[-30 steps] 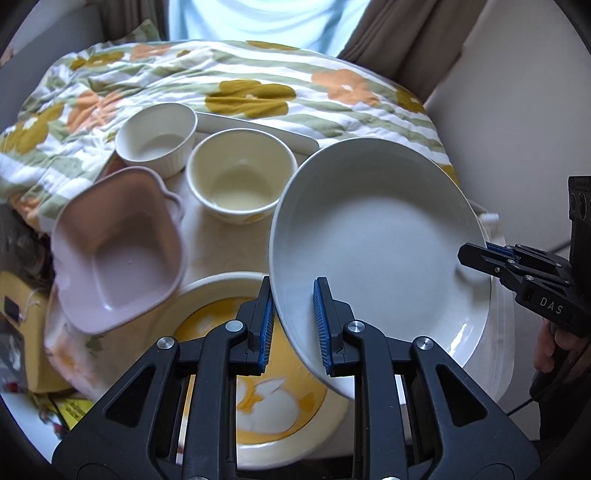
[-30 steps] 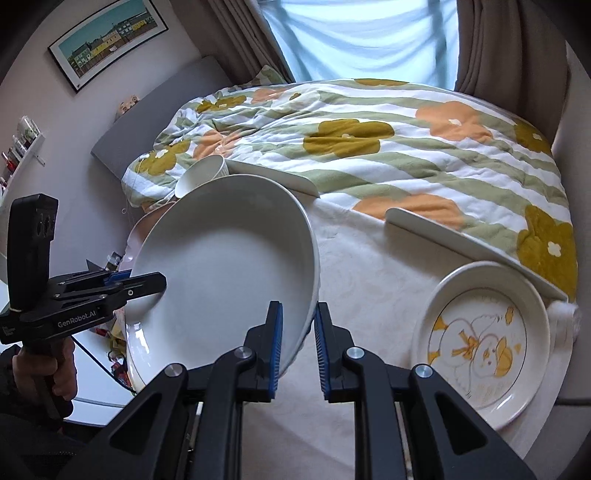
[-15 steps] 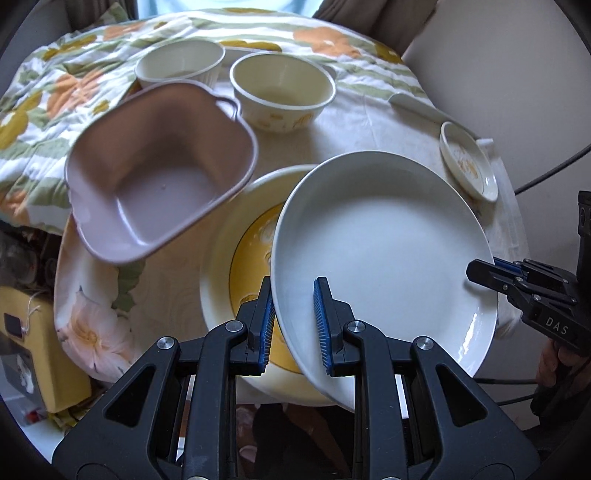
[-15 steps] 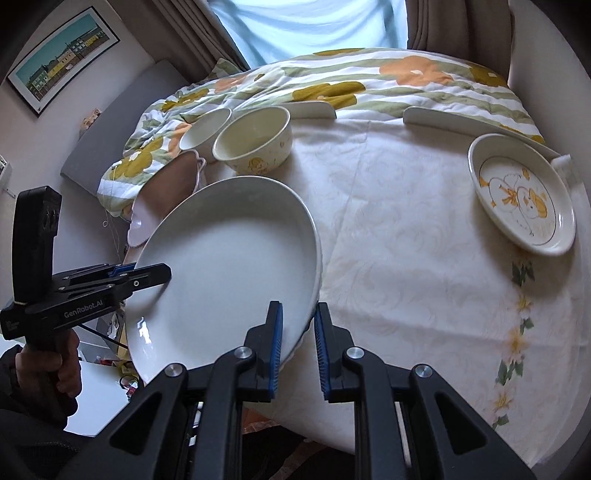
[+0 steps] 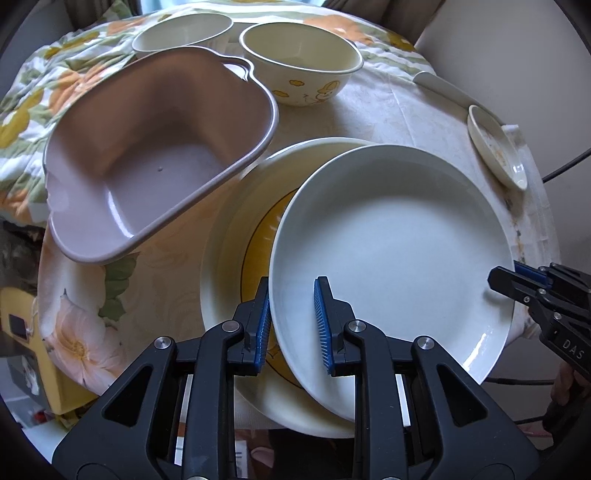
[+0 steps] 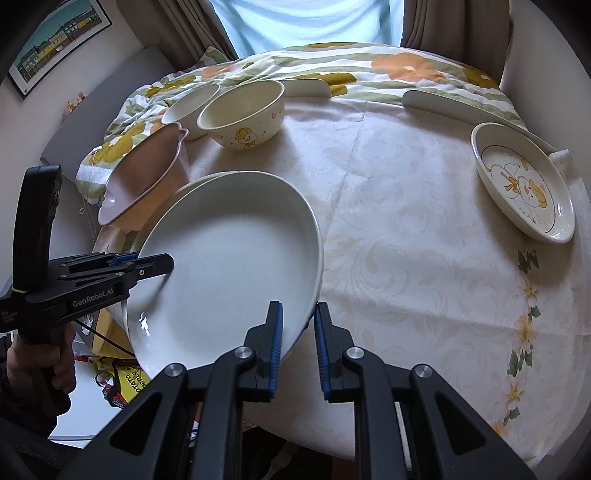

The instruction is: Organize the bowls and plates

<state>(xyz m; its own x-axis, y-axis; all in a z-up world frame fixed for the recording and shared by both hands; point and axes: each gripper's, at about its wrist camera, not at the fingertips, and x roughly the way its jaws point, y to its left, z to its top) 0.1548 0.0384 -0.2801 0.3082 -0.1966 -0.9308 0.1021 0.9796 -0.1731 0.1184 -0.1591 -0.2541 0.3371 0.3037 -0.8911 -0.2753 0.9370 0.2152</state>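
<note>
A large white plate (image 5: 399, 251) is held by both grippers just above a yellow-patterned plate (image 5: 236, 266) on the table. My left gripper (image 5: 291, 325) is shut on the white plate's near rim. My right gripper (image 6: 298, 343) is shut on the opposite rim of the white plate (image 6: 229, 266); it also shows at the right of the left wrist view (image 5: 517, 280). A pink square dish (image 5: 155, 155) sits left of the plates. A cream duck bowl (image 5: 299, 62) and a white bowl (image 5: 181, 31) stand behind it.
A small duck-print plate (image 6: 524, 184) lies at the table's far right edge. The round table (image 6: 424, 258) has a pale floral cloth. A flowered quilt (image 6: 332, 62) lies behind the table. The near table edge is just below the plates.
Both grippers have carried the white plate down and toward the yellow-patterned plate. The plate now hangs low over it, and the bowls look closer in both views.
</note>
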